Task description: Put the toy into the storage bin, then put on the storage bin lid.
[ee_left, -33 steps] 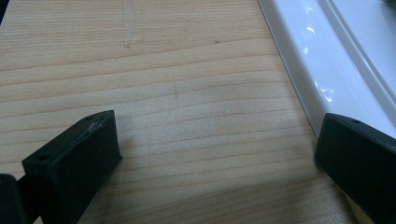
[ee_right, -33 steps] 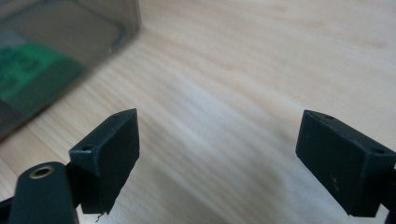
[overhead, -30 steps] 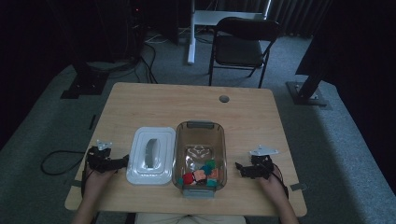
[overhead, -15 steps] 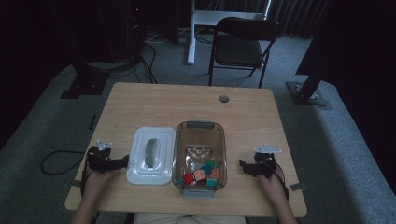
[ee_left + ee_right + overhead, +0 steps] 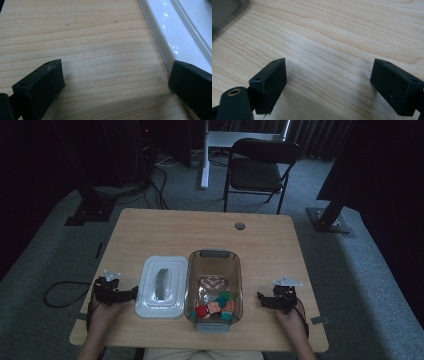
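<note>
Both claws gape wide, empty: left claw [image 5: 131,293] beside the white lid [image 5: 161,286], right claw [image 5: 261,299] near the bin [image 5: 214,256]. Lid sits off the bin, mid-worktop toward my near edge. Closing not started, I judge.

My left tongs [image 5: 131,293] rest just beside the white lid [image 5: 161,286], my right tongs [image 5: 261,299] near the clear bin [image 5: 214,256]. Lid and bin sit side by side on the tabletop [image 5: 200,230], with coloured blocks [image 5: 216,306] in the bin's near end.
</note>
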